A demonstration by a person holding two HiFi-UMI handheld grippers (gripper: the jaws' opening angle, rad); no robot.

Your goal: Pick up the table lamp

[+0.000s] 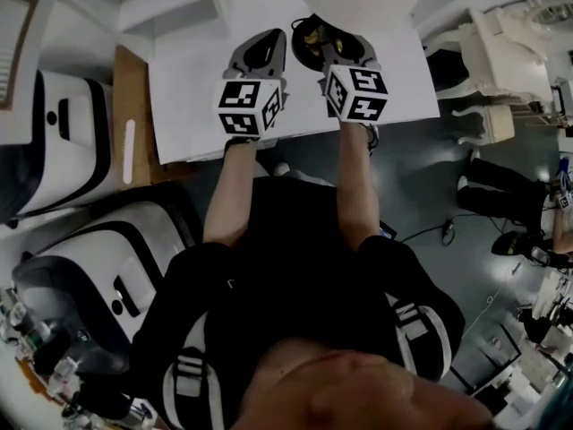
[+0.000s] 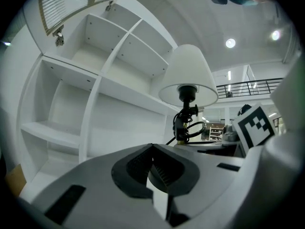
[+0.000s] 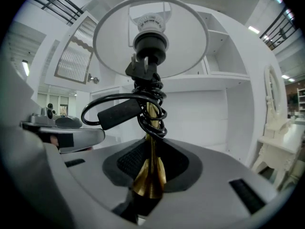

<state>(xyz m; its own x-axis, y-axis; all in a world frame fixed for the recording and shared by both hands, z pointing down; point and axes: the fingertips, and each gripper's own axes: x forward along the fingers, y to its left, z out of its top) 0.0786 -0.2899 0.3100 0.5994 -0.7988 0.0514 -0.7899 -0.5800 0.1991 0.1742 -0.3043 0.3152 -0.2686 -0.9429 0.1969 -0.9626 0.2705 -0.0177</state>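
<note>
Table lamp (image 3: 149, 44) stem clamped in right gripper (image 3: 150, 168); left gripper (image 2: 153, 162) closed.

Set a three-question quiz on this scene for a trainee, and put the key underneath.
1. True or false: the left gripper is gripping the table lamp.
2. Pick one. What is wound round the lamp?
A. a black cord
B. a red ribbon
C. a silver chain
3. Fill in the gap: the jaws of the right gripper are closed on the lamp's brass ____.

Key
1. False. Its jaws are together with nothing between them, and the lamp stands apart, beyond them.
2. A.
3. stem.
</note>
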